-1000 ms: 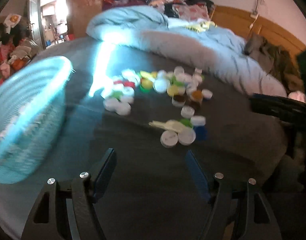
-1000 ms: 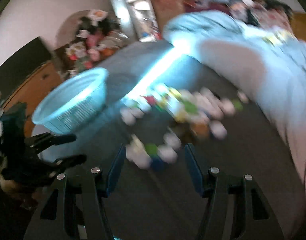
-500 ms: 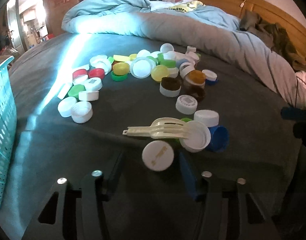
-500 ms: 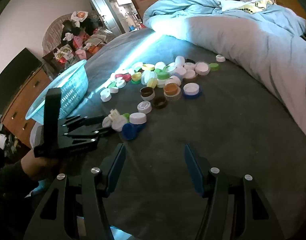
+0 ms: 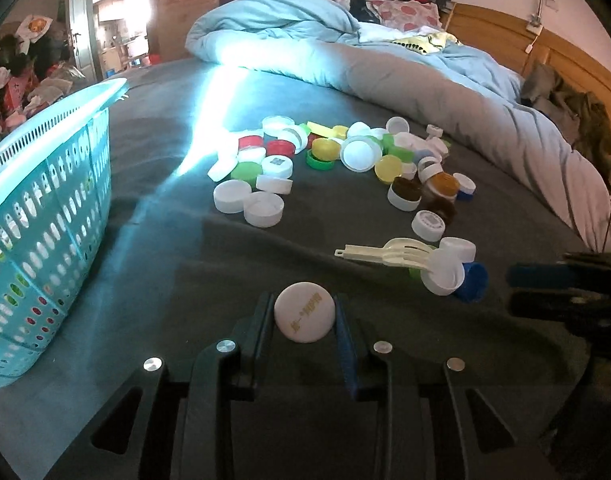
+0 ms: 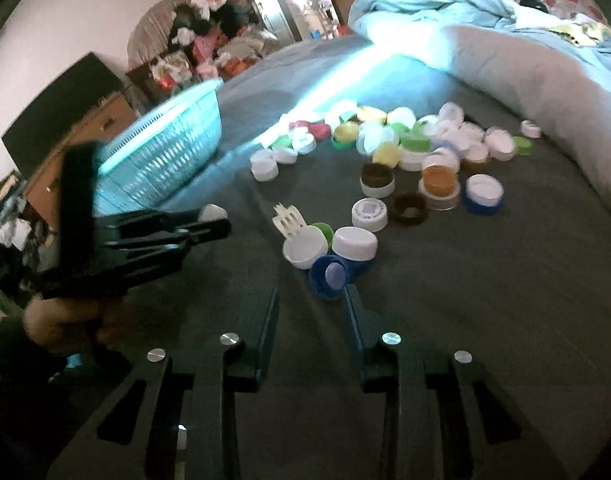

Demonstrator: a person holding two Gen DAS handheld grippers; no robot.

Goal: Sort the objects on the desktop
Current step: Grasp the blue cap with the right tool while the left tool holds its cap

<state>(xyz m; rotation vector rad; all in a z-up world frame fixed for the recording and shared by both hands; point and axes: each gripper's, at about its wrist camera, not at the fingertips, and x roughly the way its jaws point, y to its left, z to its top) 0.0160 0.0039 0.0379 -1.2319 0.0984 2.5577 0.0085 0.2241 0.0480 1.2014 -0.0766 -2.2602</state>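
Two grippers close together. My left gripper [image 5: 304, 312] clamps the white cap [image 5: 304, 312]; basket [image 5: 45, 184] lies up-left. My right gripper [image 6: 311, 304] is empty, blue cap [image 6: 329, 278] just beyond its tips.

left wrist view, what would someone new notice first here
A white bottle cap sits between the closing jaws of the left gripper, near the bottom middle. Beyond it a colourful scatter of bottle caps spreads over the dark grey bedsheet, with a cream plastic fork at its near edge. A turquoise perforated basket fills the left side.
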